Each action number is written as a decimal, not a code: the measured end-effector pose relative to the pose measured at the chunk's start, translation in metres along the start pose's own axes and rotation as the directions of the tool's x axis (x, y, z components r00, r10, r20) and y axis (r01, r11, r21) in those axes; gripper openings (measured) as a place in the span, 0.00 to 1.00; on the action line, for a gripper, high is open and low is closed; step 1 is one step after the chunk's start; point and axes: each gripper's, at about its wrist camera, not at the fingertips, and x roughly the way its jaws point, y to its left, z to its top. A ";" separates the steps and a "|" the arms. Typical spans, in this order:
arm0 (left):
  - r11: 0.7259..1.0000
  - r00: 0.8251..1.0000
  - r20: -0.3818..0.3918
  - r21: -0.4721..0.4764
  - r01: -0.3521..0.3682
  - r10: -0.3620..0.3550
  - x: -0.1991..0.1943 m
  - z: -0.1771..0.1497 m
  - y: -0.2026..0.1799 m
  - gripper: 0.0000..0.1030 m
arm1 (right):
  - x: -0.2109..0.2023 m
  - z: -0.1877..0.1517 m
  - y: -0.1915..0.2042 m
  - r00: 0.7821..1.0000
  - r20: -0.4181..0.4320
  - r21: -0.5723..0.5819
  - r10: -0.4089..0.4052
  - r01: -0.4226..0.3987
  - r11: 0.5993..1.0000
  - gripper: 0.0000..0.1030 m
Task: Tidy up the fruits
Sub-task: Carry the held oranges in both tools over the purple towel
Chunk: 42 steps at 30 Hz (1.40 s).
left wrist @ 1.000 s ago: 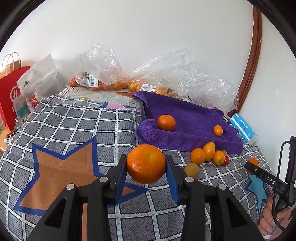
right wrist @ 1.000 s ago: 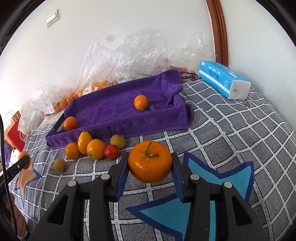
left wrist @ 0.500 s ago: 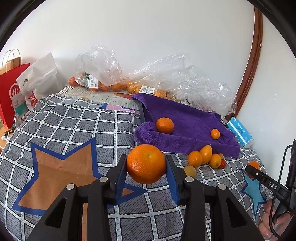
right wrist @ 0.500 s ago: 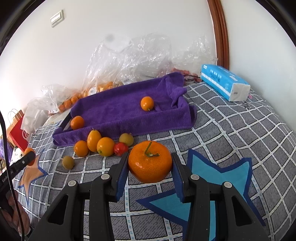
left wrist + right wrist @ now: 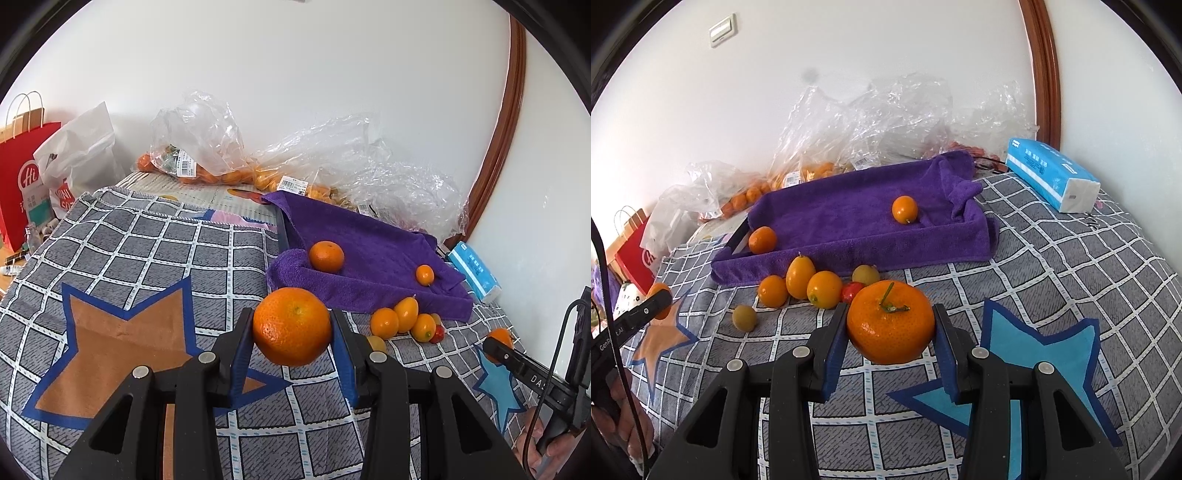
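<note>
Gripping a round orange (image 5: 291,326) between its blue pads, the left gripper (image 5: 292,345) hangs above the grey checked cloth (image 5: 155,251), its jaws closed on the fruit's sides. The right gripper (image 5: 891,341) does the same with a stemmed mandarin (image 5: 890,321) (green stalk pointing up), jaws pressed against it on both sides.

The purple towel (image 5: 849,218), draped over a tray, serves as the landmark. On it lie two fruits: a mandarin at its left end (image 5: 762,240) and a small kumquat (image 5: 904,209) toward its right end, well apart from each other. Just in front of the towel's near edge sits a loose cluster (image 5: 809,282) of orange fruits touching one another, with a small red one (image 5: 851,290) and a yellowish one (image 5: 865,274) beside them; another yellowish fruit (image 5: 744,317) rests alone, nearer the camera. Behind the towel, against the wall, crumpled clear plastic bags (image 5: 871,122) hold more oranges. To the towel's right lies a blue tissue pack (image 5: 1052,173).
</note>
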 end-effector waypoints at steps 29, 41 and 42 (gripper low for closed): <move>0.998 0.998 -0.010 -0.032 0.058 -0.058 -0.015 0.019 -0.008 0.37 | -0.005 0.019 0.016 0.999 0.040 -0.048 0.009 -0.007 0.999 0.42; 0.998 0.998 0.057 0.046 0.033 -0.035 -0.015 0.065 -0.039 0.37 | -0.004 0.056 0.017 0.995 0.098 -0.069 0.005 0.002 0.998 0.42; 0.998 0.997 0.064 0.050 0.032 -0.036 -0.013 0.068 -0.041 0.37 | -0.003 0.060 0.017 0.994 0.105 -0.069 0.004 0.003 0.998 0.42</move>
